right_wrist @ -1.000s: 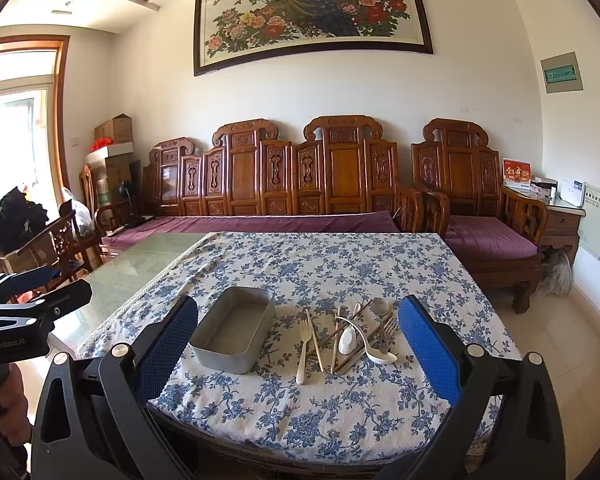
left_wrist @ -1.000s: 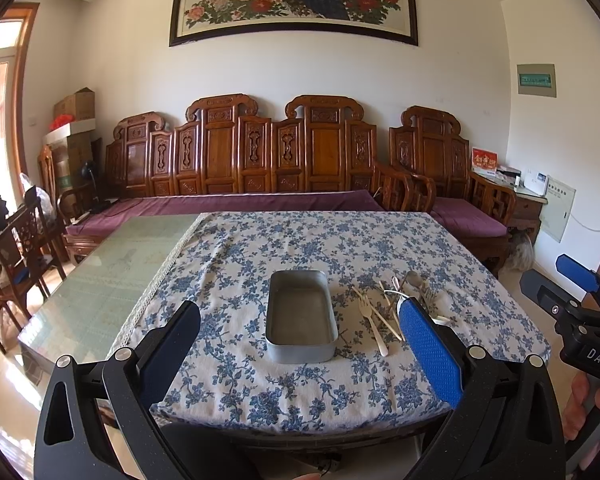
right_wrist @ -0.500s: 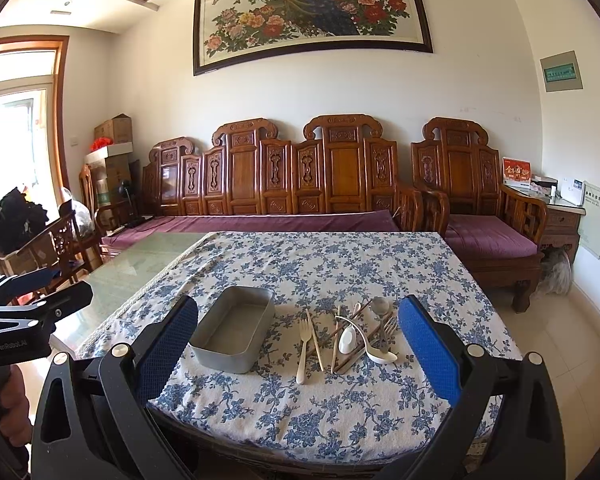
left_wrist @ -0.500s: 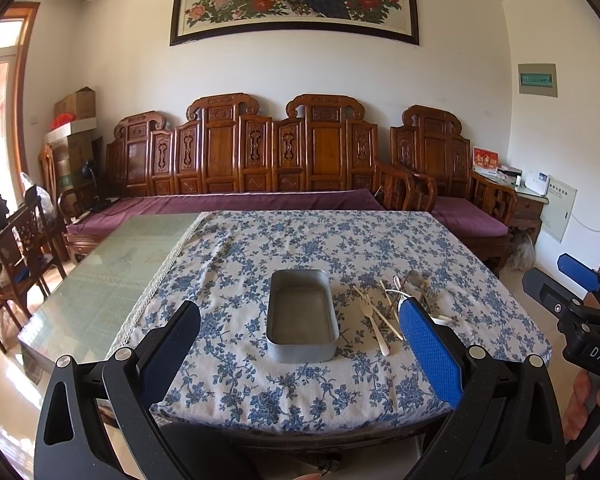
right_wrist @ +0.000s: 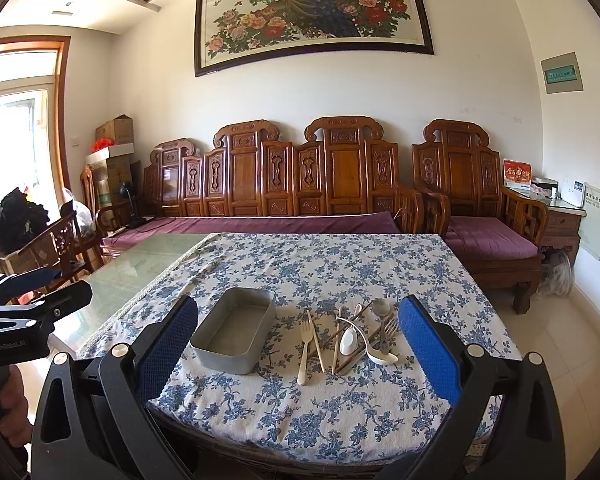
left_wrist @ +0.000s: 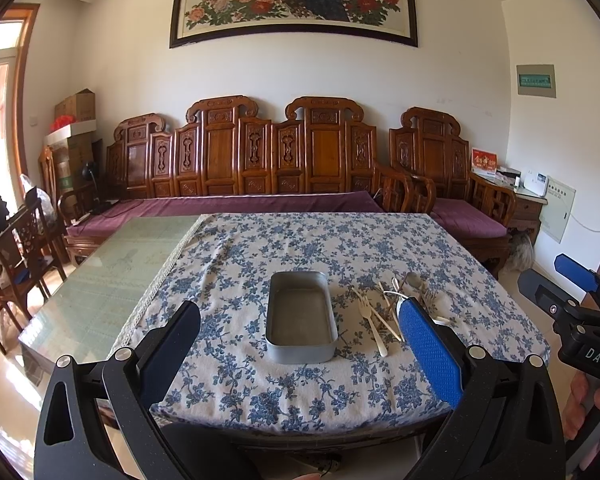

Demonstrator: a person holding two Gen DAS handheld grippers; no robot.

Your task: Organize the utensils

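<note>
**Utensils lying loose beside the tin, both grippers waiting open**

Utensils [right_wrist: 356, 336] are lying in a loose heap on the tablecloth [right_wrist: 340, 264], straight ahead of the right gripper [right_wrist: 298, 336] and showing between its spread fingers. A pale fork [right_wrist: 305, 346] is resting at the heap's left edge, apart from the rest, with a thin stick crossing just beside it. A white spoon [right_wrist: 348, 340] and a white ladle-shaped spoon [right_wrist: 380, 356] are sitting in the middle, touching crossed chopsticks. A metal spoon [right_wrist: 380, 307] and a metal fork [right_wrist: 388, 330] are lying at the far right of the heap, close to the right finger.

A grey tin [right_wrist: 234, 330] is standing just left of the heap, nearer the left finger, and nothing is showing inside it. From the left wrist view the tin [left_wrist: 301, 316] is sitting dead ahead of the left gripper [left_wrist: 298, 344], and the utensils [left_wrist: 388, 308] are lying ahead and to the right, partly hidden behind its right finger.

Both grippers are hovering short of the table's near edge, fingers spread wide, gripping nothing. Each is showing at the edge of the other's view, held by a hand [left_wrist: 592, 404].
</note>
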